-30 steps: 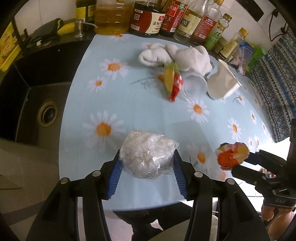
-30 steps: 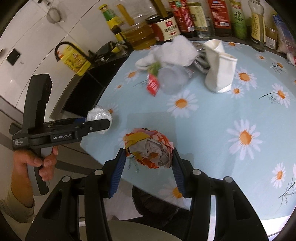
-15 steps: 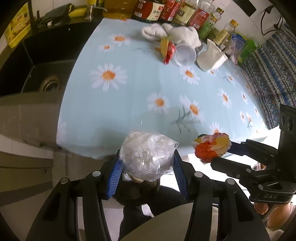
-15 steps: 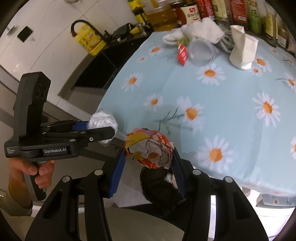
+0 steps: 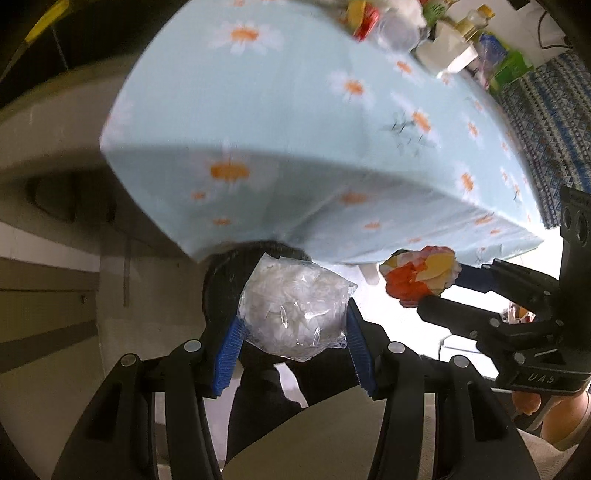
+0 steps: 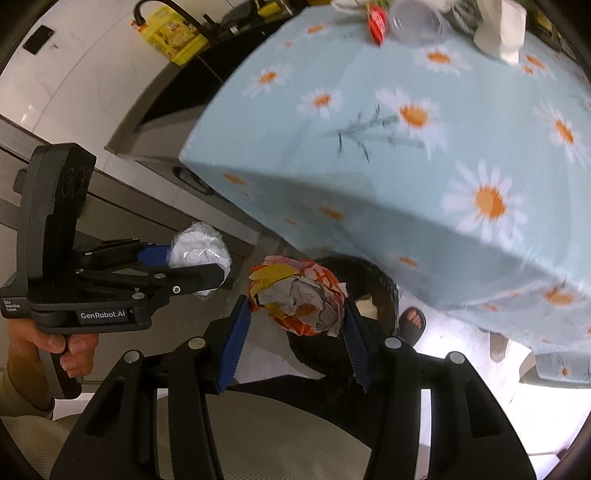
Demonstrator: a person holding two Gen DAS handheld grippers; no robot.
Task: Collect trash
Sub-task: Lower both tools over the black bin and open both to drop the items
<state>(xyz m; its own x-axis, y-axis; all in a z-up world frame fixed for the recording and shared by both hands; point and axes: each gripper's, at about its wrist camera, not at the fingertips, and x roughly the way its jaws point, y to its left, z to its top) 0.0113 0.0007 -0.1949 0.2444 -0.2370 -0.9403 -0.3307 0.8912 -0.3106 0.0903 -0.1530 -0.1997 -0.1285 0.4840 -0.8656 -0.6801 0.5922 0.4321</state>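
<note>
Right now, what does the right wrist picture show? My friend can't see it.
The right hand-held gripper squeezes a crumpled ball of colourful paper above a dark bin beside a table with a daisy tablecloth. To its left, a hand holds the left hand-held gripper, which clamps a clear-wrapped white wad.

Landmark: worktop [image 6: 461, 122]
Clear bag wad [image 5: 295, 314]: off the worktop's near edge, lower than it, between the left gripper [image 5: 293, 347] fingers
Paper wad [image 6: 299, 295]: right of the bag wad, between the right gripper [image 6: 295, 332] fingers
Bin [image 6: 380, 291]: under the worktop's edge, beneath both wads
Cup [image 6: 417, 22]: on the worktop's far end
</note>
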